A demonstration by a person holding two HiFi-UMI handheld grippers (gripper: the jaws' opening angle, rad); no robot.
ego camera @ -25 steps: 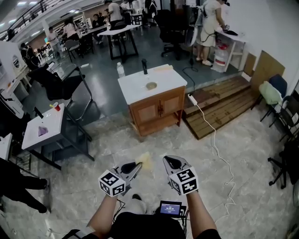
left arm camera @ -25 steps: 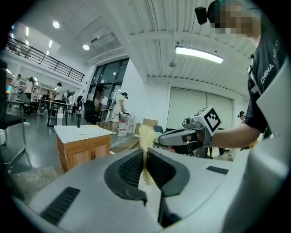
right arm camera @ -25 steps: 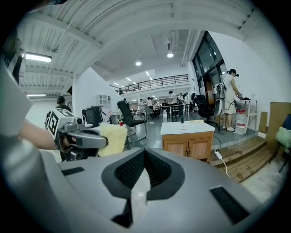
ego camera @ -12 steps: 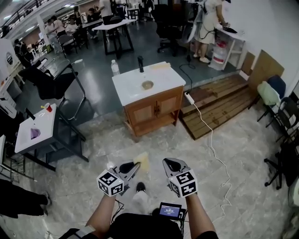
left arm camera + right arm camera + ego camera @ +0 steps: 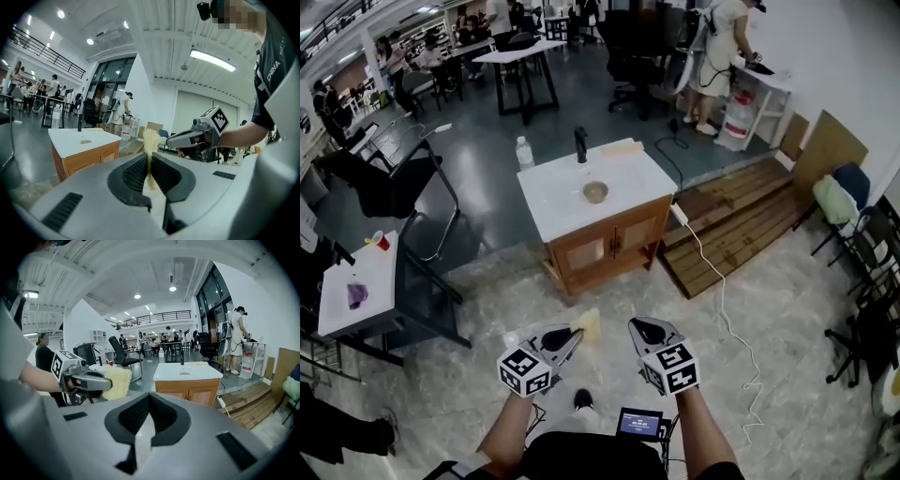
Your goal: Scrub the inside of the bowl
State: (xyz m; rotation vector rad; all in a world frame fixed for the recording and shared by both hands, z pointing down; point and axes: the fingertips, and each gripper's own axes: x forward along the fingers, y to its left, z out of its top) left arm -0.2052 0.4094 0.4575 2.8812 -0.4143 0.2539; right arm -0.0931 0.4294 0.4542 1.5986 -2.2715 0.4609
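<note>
A small brownish bowl (image 5: 595, 191) sits on the white top of a wooden cabinet (image 5: 581, 192), a few steps ahead of me; the same bowl (image 5: 184, 373) shows faintly in the right gripper view. My left gripper (image 5: 573, 335) is shut on a pale yellow sponge (image 5: 588, 324), held at waist height over the floor. The sponge (image 5: 150, 143) sticks up between the dark pads (image 5: 134, 172) in the left gripper view. Beside it, my right gripper (image 5: 635, 328) is shut with nothing in it. From the right gripper view I see the sponge (image 5: 116, 382) in the other gripper.
On the cabinet stand a black faucet (image 5: 579, 143), a clear bottle (image 5: 523, 152) and a flat tan board (image 5: 621, 148). A white cable (image 5: 727, 309) runs across the stone floor to a wooden pallet (image 5: 741, 217). Desks, office chairs and people fill the hall beyond.
The cabinet with the bowl has drifted left and lower in the head view as I step forward. Both grippers keep the same pose, with the sponge still held.
</note>
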